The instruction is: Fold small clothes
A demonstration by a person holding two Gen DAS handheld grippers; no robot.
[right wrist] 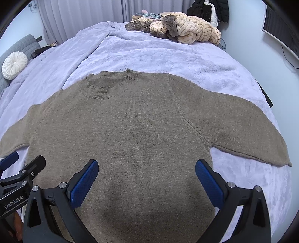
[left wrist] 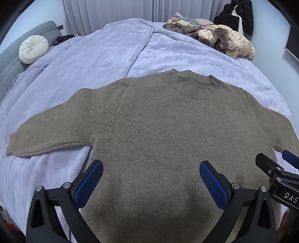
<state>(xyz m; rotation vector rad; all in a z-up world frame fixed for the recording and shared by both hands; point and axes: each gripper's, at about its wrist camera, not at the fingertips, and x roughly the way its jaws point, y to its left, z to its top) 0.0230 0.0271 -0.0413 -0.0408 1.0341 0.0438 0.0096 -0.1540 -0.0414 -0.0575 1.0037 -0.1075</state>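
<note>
A brown knit sweater lies flat and face up on the lavender bedspread, collar away from me and both sleeves spread out sideways. It also shows in the right wrist view. My left gripper is open and empty, hovering over the lower left part of the sweater body. My right gripper is open and empty over the lower right part of the body. The right gripper also shows in the left wrist view, at the right edge.
A pile of beige striped and brown clothes lies at the far right of the bed. A round white cushion leans on the grey headboard at left. Dark jackets hang beyond the bed.
</note>
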